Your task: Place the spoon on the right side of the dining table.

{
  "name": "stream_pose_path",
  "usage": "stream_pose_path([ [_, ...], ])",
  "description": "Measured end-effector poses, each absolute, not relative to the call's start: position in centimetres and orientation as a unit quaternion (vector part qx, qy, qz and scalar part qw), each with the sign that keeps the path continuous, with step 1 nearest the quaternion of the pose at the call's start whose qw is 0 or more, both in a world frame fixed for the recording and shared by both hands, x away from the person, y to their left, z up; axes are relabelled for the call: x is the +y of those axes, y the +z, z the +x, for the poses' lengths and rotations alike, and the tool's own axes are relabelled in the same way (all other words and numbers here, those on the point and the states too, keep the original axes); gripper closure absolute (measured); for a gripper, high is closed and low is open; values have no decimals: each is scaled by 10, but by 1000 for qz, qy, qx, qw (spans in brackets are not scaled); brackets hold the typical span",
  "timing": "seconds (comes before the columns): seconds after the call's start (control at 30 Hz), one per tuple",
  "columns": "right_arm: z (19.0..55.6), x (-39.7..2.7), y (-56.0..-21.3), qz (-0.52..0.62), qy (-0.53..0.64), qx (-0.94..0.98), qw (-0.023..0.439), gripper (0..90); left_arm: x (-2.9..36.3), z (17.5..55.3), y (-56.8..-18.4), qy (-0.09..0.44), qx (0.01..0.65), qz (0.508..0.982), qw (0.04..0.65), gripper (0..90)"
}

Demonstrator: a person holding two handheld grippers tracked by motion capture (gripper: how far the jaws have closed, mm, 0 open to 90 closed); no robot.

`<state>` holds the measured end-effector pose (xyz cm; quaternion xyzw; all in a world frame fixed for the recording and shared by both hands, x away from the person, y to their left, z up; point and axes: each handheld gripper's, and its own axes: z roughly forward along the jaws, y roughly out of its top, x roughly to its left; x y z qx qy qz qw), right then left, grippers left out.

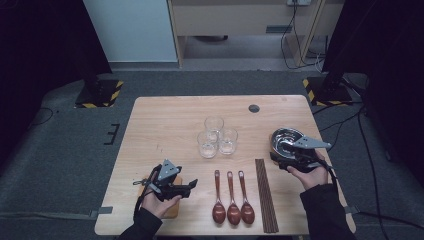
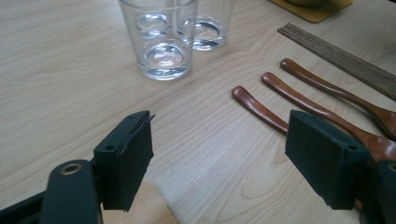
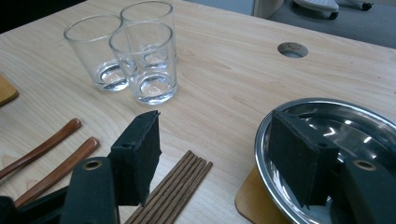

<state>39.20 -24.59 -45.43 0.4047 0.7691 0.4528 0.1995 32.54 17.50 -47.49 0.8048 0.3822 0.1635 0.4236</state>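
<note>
While your left claw [image 1: 189, 187] hovers low over the near left part of the pale wooden worktop [image 1: 165, 120], its jaws stand apart with bare wood between them and nothing gripped. Just under and behind that claw lies a small light-wood coaster [image 1: 172, 210], half covered by your left hand [image 1: 160, 202]. Ahead of the left claw, three clear drinking glasses [image 1: 216, 136] stand close together in a cluster, empty. To the right of the left claw lie three glossy red-brown wooden spoons [image 1: 232, 200] side by side, bowls toward you; in the left gripper view the nearest spoon's handle passes behind the right-hand jaw. Next to the right comes a bundle of dark brown wooden chopsticks [image 1: 265, 195], laid straight and pointing away from you, between the spoons and your right hand [image 1: 310, 175].

Your right claw [image 3: 219, 154] is released too: its jaws stand wide, and no pad presses on anything. One jaw hangs over the worktop just beside the chopstick tips; the other sits inside the round shiny steel bowl [image 3: 336, 126], close to its near rim. Whether that pad touches the metal cannot be told. The bowl rests on a second light-wood coaster [image 3: 250, 200], whose corner shows under the rim, below the right claw.
</note>
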Motion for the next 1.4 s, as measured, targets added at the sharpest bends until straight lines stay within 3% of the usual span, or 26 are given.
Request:
stream_pose_path([
  [1.4, 385, -215, -470, 386, 445, 790, 170, 349, 69, 306, -492, 98, 309, 851, 413, 178],
])
